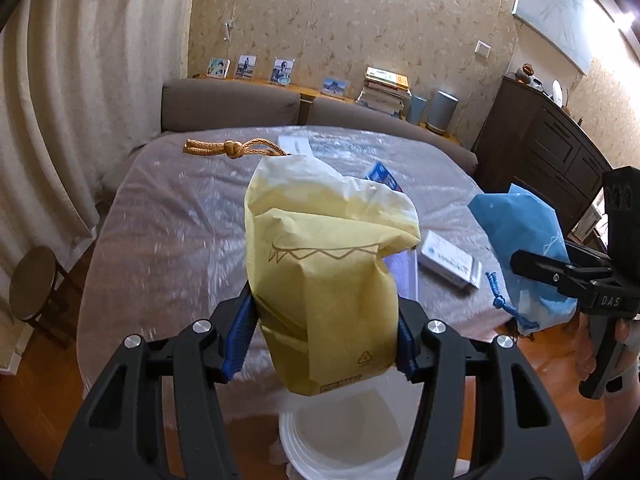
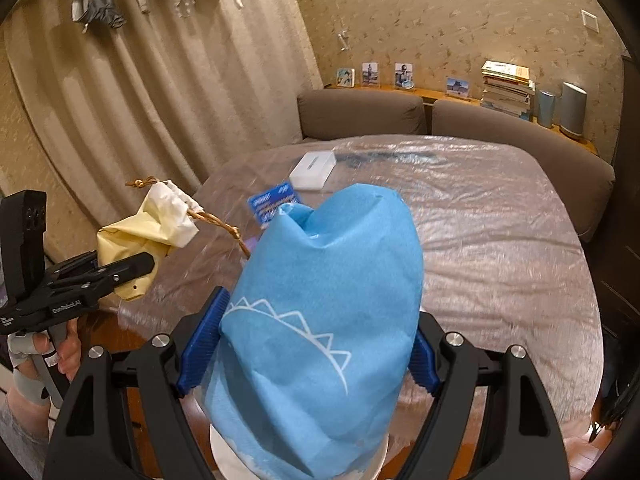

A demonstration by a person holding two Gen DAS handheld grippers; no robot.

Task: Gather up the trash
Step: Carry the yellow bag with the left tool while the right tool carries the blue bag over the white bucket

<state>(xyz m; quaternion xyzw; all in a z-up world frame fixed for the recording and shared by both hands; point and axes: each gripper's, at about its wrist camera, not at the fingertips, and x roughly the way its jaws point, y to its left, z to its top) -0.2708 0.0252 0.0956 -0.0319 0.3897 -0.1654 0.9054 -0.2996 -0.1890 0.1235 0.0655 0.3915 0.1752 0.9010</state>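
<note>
You get soft, warm indoor light. A bright window [image 1: 560,4] at upper right blows out. The plastic sheet [image 1: 168,216] on the bed glares and smears with motion blur. Fisheye bends the edges; corners go black.

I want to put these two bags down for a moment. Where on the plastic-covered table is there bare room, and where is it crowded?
The plastic-covered table is bare on its broad right side toward the grey sofa, and on its left side by the beige curtain. The middle is crowded: a white rectangular box, a blue printed packet and a white-and-blue carton.
</note>
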